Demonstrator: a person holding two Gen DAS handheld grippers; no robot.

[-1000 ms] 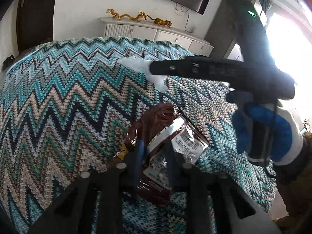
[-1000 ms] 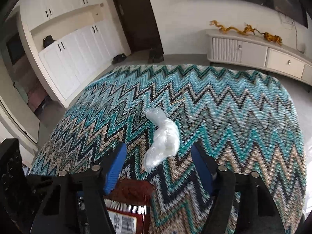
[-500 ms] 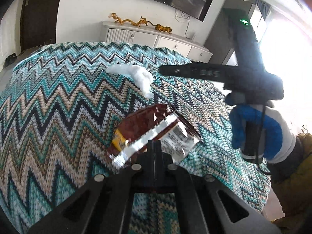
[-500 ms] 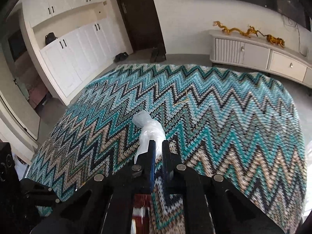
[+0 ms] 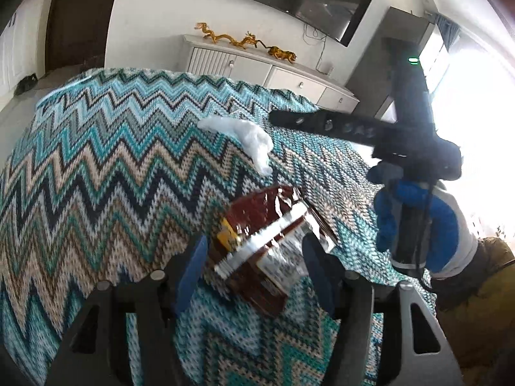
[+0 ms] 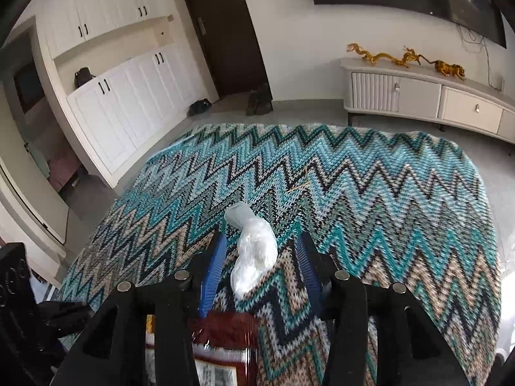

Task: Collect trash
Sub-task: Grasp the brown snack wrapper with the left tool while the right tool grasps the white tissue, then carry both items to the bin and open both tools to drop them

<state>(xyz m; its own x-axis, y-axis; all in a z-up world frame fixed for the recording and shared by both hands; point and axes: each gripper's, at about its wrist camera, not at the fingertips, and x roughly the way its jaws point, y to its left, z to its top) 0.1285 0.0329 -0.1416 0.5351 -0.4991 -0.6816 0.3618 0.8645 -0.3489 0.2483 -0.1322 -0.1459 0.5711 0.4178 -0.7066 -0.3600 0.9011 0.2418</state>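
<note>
A brown snack wrapper [image 5: 260, 241] with a white label lies on the zigzag blanket [image 5: 106, 173]. My left gripper [image 5: 254, 263] is open, with its blue-padded fingers on either side of the wrapper. A crumpled clear plastic bag [image 6: 254, 251] lies further along the blanket. My right gripper [image 6: 260, 263] is open with the bag between its fingers. The bag also shows in the left wrist view [image 5: 248, 141], with the right gripper's black body [image 5: 363, 132] beside it. The wrapper's edge shows at the bottom of the right wrist view [image 6: 222, 347].
The blanket [image 6: 386, 199] covers a raised surface that drops off at its edges. A white sideboard [image 6: 428, 99] with gold figurines stands against the far wall. White cabinets [image 6: 122, 103] and a dark door [image 6: 222, 32] are to the left. A gloved hand [image 5: 418, 225] holds the right gripper.
Both grippers were shut half a second ago and are now open. The left fingers now straddle the wrapper and the right fingers straddle the plastic bag.
</note>
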